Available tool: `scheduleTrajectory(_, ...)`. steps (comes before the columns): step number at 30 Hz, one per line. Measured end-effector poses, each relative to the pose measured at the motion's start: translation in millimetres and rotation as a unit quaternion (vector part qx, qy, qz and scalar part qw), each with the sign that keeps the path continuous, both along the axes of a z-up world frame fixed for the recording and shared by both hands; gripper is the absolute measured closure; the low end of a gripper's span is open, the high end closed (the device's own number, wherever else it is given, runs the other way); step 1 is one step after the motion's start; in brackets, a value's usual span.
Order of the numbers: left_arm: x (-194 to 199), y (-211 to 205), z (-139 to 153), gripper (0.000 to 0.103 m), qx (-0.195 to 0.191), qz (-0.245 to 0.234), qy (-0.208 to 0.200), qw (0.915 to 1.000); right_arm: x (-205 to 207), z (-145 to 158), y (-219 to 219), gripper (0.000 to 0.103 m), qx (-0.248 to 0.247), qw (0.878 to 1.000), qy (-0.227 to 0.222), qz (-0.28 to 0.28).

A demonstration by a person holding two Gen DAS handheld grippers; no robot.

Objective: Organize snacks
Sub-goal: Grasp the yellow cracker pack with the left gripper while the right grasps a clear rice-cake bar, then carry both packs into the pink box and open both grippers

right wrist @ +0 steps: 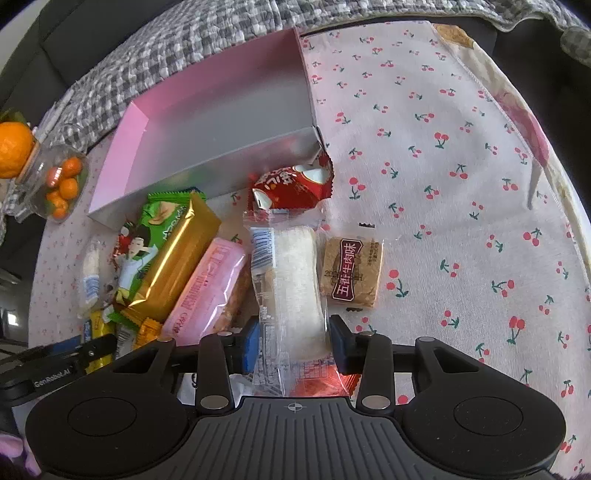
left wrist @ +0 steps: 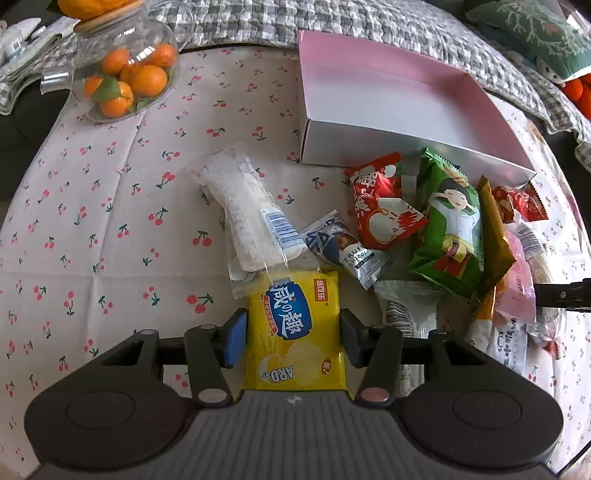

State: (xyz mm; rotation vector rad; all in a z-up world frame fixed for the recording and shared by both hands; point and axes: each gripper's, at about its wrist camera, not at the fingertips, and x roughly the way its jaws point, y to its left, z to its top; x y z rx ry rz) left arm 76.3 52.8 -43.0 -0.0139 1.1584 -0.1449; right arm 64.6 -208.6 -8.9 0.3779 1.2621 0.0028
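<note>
Both of my jaws are closed on snacks: my left gripper (left wrist: 293, 338) pinches a yellow cracker packet (left wrist: 295, 332) by its long edges, blue pads flat against the glossy wrapper, and my right gripper (right wrist: 293, 341) squeezes a clear-wrapped white rice cake (right wrist: 295, 291) the same way. Beneath me lies a white cotton tablecloth (left wrist: 110, 206) printed with small red cherries, creased in a grid, spread over a rounded table; a grey-and-white checked quilt (left wrist: 332, 22) borders its far side. An open pink cardboard box (left wrist: 388, 92), rectangular and shallow with pale grey outer walls, stands past the heap of snacks, nothing in it. Near it I count two red foil packets (left wrist: 384, 206), one green packet (left wrist: 448, 229) showing a cartoon figure, one gold foil bar (right wrist: 173, 266), one pink wrapper (right wrist: 210, 288), one grey truffle-chocolate sachet (left wrist: 343, 251), one brown square beef-flavoured packet (right wrist: 351, 273) lying apart on the cloth, and a second clear-wrapped rice cake (left wrist: 247, 218) touching my yellow packet's top edge. One round glass teapot (left wrist: 125, 74) of small mandarins stands at the table's far left corner, a larger orange (left wrist: 92, 7) on its wooden lid.
</note>
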Motion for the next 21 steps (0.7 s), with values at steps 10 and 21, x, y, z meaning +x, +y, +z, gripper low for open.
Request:
scheduleTrajectory(10, -8.6, 5.5, 12.1, 0.055, -0.041, 0.000, 0.001, 0.9992, -6.3, 17.2, -2.6, 0.066, 0.026, 0.999, -0.021, -0.008)
scheduleTrajectory(21, -17.0, 4.9, 30.0, 0.055, -0.062, -0.009, -0.025, 0.9977, -12.2, 35.9, -5.7, 0.066, 0.056, 0.997, -0.046, -0.018)
